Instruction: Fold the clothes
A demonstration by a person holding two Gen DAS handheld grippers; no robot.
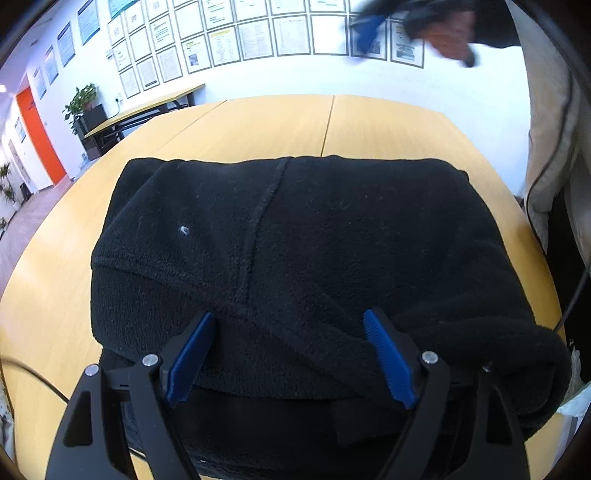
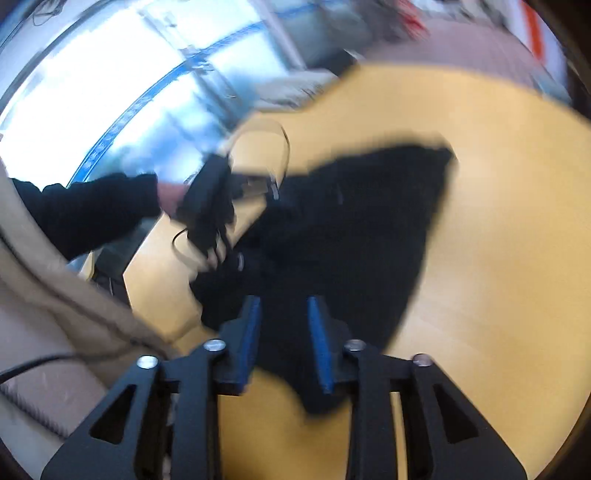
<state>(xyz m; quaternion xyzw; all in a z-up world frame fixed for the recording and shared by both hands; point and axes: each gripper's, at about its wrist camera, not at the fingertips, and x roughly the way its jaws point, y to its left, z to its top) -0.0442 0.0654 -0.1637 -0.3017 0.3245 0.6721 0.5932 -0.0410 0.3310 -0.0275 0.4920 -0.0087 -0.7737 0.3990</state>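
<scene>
A black fleece garment (image 1: 295, 240) lies folded in a thick block on the light wooden table (image 1: 258, 125). My left gripper (image 1: 290, 319) is open, its blue pads wide apart and low over the garment's near edge, with nothing pinched. The right wrist view is blurred. There the garment (image 2: 351, 229) lies well below my right gripper (image 2: 283, 306), whose blue pads stand a narrow gap apart with nothing pressed between them. In the left wrist view the right gripper (image 1: 369, 31) shows as a blur high at the top right, held by a hand (image 1: 450, 40).
Beige cloth (image 1: 550, 147) hangs along the table's right side. A thin cable (image 1: 37, 376) crosses the table's near left corner. A second table (image 1: 147, 107) and a potted plant (image 1: 81, 99) stand by the far wall. A black sleeve (image 2: 92, 214) reaches in from the left.
</scene>
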